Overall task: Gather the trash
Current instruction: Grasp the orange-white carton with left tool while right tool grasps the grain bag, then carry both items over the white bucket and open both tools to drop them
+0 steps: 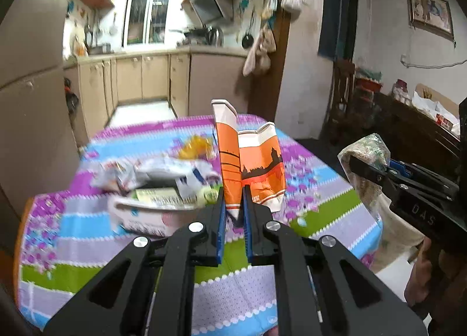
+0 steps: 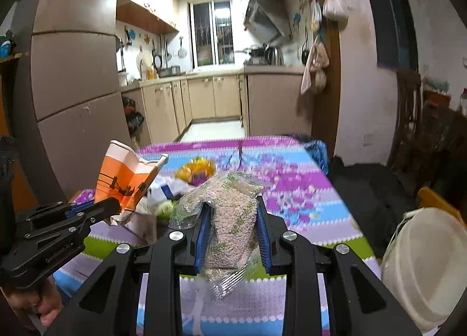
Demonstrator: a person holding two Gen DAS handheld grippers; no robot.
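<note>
The left gripper (image 1: 234,213) is pinching the bottom edge of a flattened orange-and-white carton (image 1: 248,161), its blue pads drawn narrow against the cardboard, and the carton is standing upright above the tips toward 12 o'clock. From the right wrist view that same carton (image 2: 125,178) is showing at 10 o'clock, lifted above the table.

The right gripper (image 2: 233,216) is clamping a clear plastic bag of pale grains (image 2: 230,219), jaws held apart by the bag's bulk, with the bag's crinkled lower end hanging down toward the camera. In the left wrist view the bag (image 1: 367,155) is riding at 3 o'clock, off the table's edge.

Just past the left tips, at 10 o'clock, a heap of wrappers and paper (image 1: 157,178) is lying on the striped tablecloth (image 1: 87,248), and a yellow wrapper (image 1: 195,146) is sitting beyond it. A white bucket (image 2: 426,266) is standing at 4 o'clock in the right wrist view, beside the table. Farther back, the kitchen cabinets (image 2: 216,96) are lining the far wall.
</note>
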